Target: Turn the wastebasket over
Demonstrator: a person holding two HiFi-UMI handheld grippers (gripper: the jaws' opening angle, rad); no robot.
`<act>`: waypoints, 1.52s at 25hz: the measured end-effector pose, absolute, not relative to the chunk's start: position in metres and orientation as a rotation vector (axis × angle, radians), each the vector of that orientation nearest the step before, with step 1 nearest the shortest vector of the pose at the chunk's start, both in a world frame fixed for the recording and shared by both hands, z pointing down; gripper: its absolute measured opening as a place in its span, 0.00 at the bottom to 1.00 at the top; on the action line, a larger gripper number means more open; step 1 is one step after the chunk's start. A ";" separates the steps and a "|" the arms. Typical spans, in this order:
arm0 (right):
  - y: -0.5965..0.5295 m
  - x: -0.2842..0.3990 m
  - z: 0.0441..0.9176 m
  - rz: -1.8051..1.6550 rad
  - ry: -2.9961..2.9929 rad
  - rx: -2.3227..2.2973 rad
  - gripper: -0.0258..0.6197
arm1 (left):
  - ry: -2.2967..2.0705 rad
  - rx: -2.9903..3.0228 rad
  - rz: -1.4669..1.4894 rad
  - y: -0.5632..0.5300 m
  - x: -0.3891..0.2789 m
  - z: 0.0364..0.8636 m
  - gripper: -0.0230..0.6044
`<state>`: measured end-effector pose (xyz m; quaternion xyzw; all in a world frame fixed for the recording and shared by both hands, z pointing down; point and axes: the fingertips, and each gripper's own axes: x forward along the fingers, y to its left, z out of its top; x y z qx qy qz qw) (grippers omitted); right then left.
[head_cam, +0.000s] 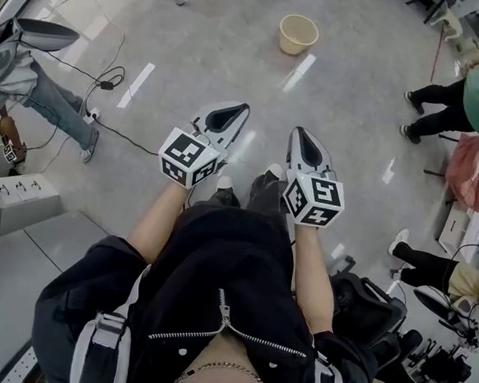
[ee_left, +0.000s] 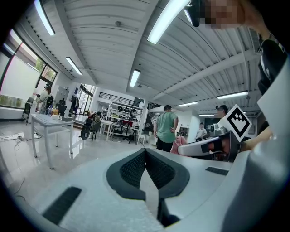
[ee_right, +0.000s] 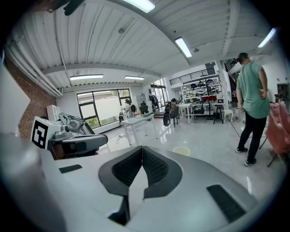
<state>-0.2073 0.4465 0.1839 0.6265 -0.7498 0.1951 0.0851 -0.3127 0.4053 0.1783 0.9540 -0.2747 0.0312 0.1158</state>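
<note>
Left gripper, right gripper: jaws pressed together, empty. Wastebasket upright, well ahead on floor, roughly in line with right gripper.

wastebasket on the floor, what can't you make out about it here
Head view: the wastebasket is small and far off; its base is hidden under its own wall.
Right gripper view: only its top shows, above the shut right gripper, which hides the rest.
Left gripper view: it is out of frame.
</note>
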 end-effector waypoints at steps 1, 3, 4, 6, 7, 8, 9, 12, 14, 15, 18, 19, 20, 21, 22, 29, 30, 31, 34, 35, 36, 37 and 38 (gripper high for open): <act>0.447 -0.207 0.185 0.585 -2.234 1.868 0.06 | -0.803 2.793 0.092 0.405 -0.313 0.179 0.04; 0.447 -0.207 0.186 0.590 -2.232 1.866 0.06 | -0.801 2.792 0.093 0.405 -0.312 0.180 0.04; 0.447 -0.207 0.186 0.591 -2.231 1.865 0.06 | -0.801 2.792 0.093 0.405 -0.313 0.181 0.04; 0.446 -0.208 0.186 0.588 -2.232 1.864 0.06 | -0.800 2.793 0.090 0.403 -0.313 0.181 0.04; 0.445 -0.209 0.186 0.585 -2.234 1.863 0.06 | -0.798 2.795 0.089 0.403 -0.312 0.181 0.04; 0.444 -0.209 0.186 0.583 -2.235 1.862 0.06 | -0.796 2.798 0.088 0.402 -0.311 0.180 0.04; 0.443 -0.209 0.187 0.584 -2.235 1.860 0.06 | -0.794 2.801 0.087 0.401 -0.310 0.180 0.04; 0.439 -0.209 0.187 0.587 -2.236 1.861 0.06 | -0.786 2.812 0.090 0.398 -0.308 0.178 0.04; 0.438 -0.208 0.186 0.587 -2.235 1.866 0.06 | -0.781 2.816 0.093 0.396 -0.307 0.177 0.04; 0.438 -0.207 0.186 0.587 -2.235 1.868 0.06 | -0.780 2.816 0.093 0.396 -0.306 0.177 0.04; 0.440 -0.205 0.186 0.590 -2.233 1.868 0.06 | -0.779 2.815 0.092 0.397 -0.304 0.176 0.04; 0.439 -0.205 0.186 0.591 -2.233 1.867 0.06 | -0.778 2.816 0.092 0.397 -0.303 0.176 0.04; 0.439 -0.206 0.186 0.592 -2.234 1.866 0.06 | -0.777 2.818 0.093 0.397 -0.303 0.176 0.04; 0.438 -0.207 0.187 0.591 -2.235 1.865 0.06 | -0.776 2.819 0.094 0.397 -0.304 0.176 0.04; 0.437 -0.208 0.187 0.590 -2.236 1.865 0.06 | -0.775 2.820 0.095 0.396 -0.304 0.177 0.04; 0.435 -0.209 0.187 0.586 -2.236 1.872 0.06 | -0.773 2.819 0.094 0.393 -0.305 0.179 0.04; 0.435 -0.209 0.186 0.587 -2.234 1.877 0.06 | -0.770 2.820 0.094 0.392 -0.305 0.178 0.04; 0.434 -0.209 0.186 0.587 -2.231 1.881 0.06 | -0.767 2.820 0.095 0.392 -0.305 0.178 0.04; 0.433 -0.209 0.186 0.590 -2.223 1.891 0.06 | -0.754 2.825 0.097 0.391 -0.304 0.177 0.04; 0.433 -0.208 0.185 0.592 -2.221 1.896 0.06 | -0.749 2.827 0.099 0.391 -0.303 0.177 0.04; 0.432 -0.208 0.185 0.593 -2.218 1.901 0.06 | -0.743 2.828 0.100 0.390 -0.303 0.177 0.04; 0.431 -0.208 0.185 0.594 -2.217 1.905 0.06 | -0.738 2.829 0.101 0.390 -0.302 0.177 0.04; 0.431 -0.208 0.185 0.594 -2.215 1.909 0.06 | -0.733 2.829 0.102 0.389 -0.303 0.177 0.04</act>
